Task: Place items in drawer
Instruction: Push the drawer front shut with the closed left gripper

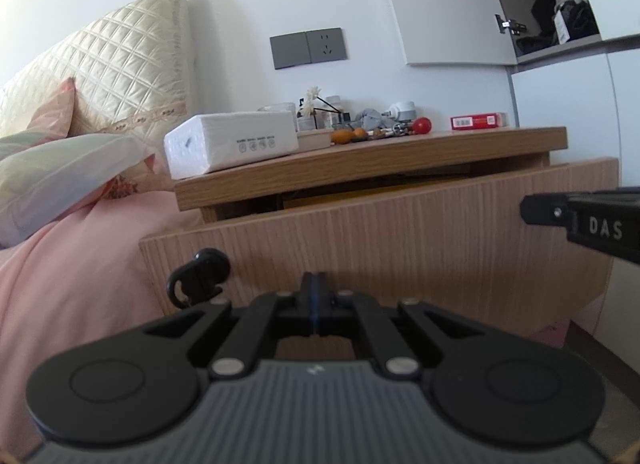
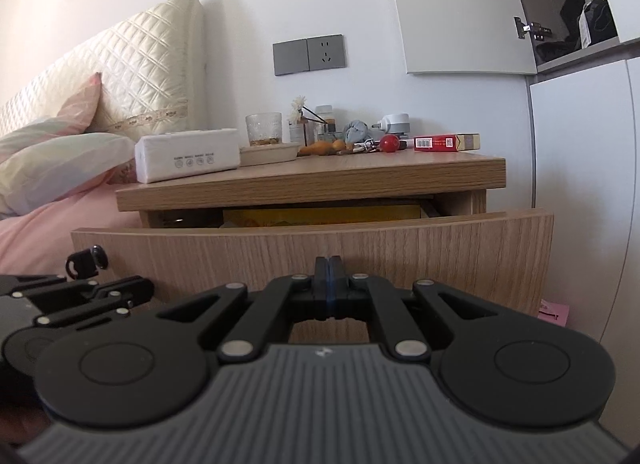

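Drawer [image 2: 312, 248] stands ajar mid-frame below the cluttered tabletop [image 2: 312, 180]; left tool [image 1: 315, 284] and right tool [image 2: 328, 268] both pressed together, empty, lower centre.

The drawer [image 2: 312, 252] front hides almost all its inside; only a yellow thing [image 2: 320, 216] shows, too little to name it.

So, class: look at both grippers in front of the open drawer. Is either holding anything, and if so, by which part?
Nothing is held. The left gripper and the right gripper are both shut with nothing between their fingers, facing the drawer front.
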`<state>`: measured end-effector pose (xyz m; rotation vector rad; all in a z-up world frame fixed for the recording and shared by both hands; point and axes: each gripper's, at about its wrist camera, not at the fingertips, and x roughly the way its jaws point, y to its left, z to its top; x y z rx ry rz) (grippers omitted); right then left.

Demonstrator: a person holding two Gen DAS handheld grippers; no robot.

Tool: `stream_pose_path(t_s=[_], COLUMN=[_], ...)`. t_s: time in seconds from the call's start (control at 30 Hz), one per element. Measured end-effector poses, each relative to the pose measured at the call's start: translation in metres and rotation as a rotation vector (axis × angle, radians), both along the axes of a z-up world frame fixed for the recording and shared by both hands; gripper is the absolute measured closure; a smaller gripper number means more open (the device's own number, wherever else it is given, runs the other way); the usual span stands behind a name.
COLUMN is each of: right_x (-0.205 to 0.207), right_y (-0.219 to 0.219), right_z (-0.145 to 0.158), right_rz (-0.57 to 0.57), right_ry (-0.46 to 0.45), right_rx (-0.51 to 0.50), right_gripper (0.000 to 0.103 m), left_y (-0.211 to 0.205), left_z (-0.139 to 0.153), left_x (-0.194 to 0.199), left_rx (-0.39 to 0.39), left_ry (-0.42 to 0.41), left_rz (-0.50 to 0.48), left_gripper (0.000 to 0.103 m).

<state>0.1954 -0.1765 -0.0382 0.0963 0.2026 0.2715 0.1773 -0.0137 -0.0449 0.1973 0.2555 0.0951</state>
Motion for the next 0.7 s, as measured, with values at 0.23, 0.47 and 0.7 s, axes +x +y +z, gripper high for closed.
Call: stream_pose_path(t_s=[0.23, 0.47, 0.7], right_x=[0.022, 0.044, 0.067], right_y=[0.002, 0.001, -0.007], right_z=[0.000, 0.001, -0.001], right_rz=[0.008, 0.010, 0.000], right_ry=[-0.004, 0.010, 0.060], right_rx=[-0.031, -0.021, -0.007], right_gripper=[0.099, 0.099, 0.100], left_y=[0.002, 0.002, 0.000], left_z=[0.001, 0.002, 0.000], left_x=[0.023, 0.043, 0.059], left_rx=[-0.017, 0.012, 0.027], left_ry=[0.009, 0.017, 0.016], left_rz=[0.000, -0.006, -0.008], left_gripper=[0.101, 0.100, 0.099])
